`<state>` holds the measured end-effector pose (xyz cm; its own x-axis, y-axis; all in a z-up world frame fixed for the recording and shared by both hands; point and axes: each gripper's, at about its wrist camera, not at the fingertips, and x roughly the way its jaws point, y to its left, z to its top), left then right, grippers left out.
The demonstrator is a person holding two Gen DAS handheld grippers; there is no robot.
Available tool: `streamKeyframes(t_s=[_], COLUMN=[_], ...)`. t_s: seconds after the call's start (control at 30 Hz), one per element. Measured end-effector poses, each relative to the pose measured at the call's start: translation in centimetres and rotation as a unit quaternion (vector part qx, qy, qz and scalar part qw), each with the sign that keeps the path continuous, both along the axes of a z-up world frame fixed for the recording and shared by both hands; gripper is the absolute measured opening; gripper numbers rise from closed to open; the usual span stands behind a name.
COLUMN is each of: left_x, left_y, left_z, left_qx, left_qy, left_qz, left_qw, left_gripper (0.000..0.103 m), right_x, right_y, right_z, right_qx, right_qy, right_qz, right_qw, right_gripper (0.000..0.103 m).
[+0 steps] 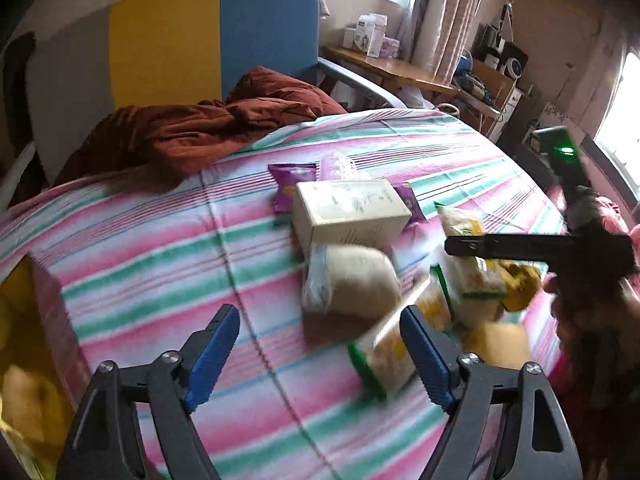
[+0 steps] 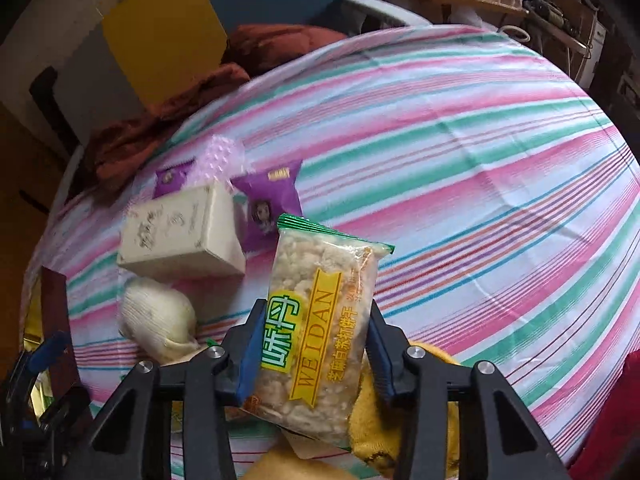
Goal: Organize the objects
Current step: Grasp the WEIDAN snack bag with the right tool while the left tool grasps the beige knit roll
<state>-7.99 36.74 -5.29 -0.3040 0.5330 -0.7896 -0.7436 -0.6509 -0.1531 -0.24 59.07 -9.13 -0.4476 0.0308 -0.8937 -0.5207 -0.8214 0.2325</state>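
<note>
My right gripper [image 2: 316,344] is shut on a clear rice-cracker packet [image 2: 320,304] with a green and yellow label, held upright above the striped bed sheet [image 2: 460,160]. Behind it lie a cream box [image 2: 184,232], a white wrapped bun [image 2: 156,316] and purple snack packets [image 2: 272,204]. My left gripper [image 1: 320,356] stands open over the sheet with nothing between its blue pads. A similar cracker packet [image 1: 380,360] lies just beside its right finger. The cream box [image 1: 348,212] and white bun [image 1: 352,280] are ahead of it.
A rust-red blanket [image 1: 200,128] is bunched at the head of the bed under yellow and blue panels [image 1: 168,48]. A brown-walled box [image 1: 44,320] with yellow contents sits at the left. More yellow packets [image 1: 496,340] lie at the right. A wooden desk [image 1: 384,64] stands beyond the bed.
</note>
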Motion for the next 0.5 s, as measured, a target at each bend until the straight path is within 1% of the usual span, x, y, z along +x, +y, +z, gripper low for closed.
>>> streamKeyframes(t_s=[0.07, 0.13, 0.3, 0.4, 0.43, 0.47, 0.5], left_x=[-0.6, -1.0, -2.3, -2.9, -3.2, -3.3, -3.5], left_y=[1.5, 3.0, 5.7, 6.8, 7.2, 7.4, 7.4], left_z=[-0.3, -0.9, -2.5, -3.4, -4.0, -4.4, -4.9], left_qx=[-0.005, -0.017, -0.033, -0.042, -0.046, -0.05, -0.047], left_qy=[0.004, 0.005, -0.024, -0.027, -0.035, -0.04, -0.055], left_qz=[-0.007, -0.015, -0.023, -0.019, -0.022, -0.023, -0.027], left_qw=[1.0, 0.9997, 0.9989, 0.9986, 0.9981, 0.9977, 0.997], left_gripper=[0.088, 0.088, 0.089, 0.089, 0.086, 0.08, 0.076], right_x=[0.2, 0.3, -0.3, -0.3, -0.3, -0.2, -0.2], right_y=[-0.1, -0.1, -0.4, -0.4, -0.5, -0.7, -0.8], right_z=[0.6, 1.1, 1.6, 1.8, 2.1, 2.2, 2.4], right_qx=[0.01, 0.011, 0.024, 0.027, 0.028, 0.029, 0.032], right_qy=[0.014, 0.029, 0.04, 0.045, 0.051, 0.056, 0.06], right_qz=[0.0, 0.003, 0.007, 0.013, 0.019, 0.024, 0.028], right_qw=[1.0, 1.0, 0.999, 0.999, 0.998, 0.998, 0.997], right_gripper=[0.046, 0.046, 0.046, 0.046, 0.046, 0.046, 0.046])
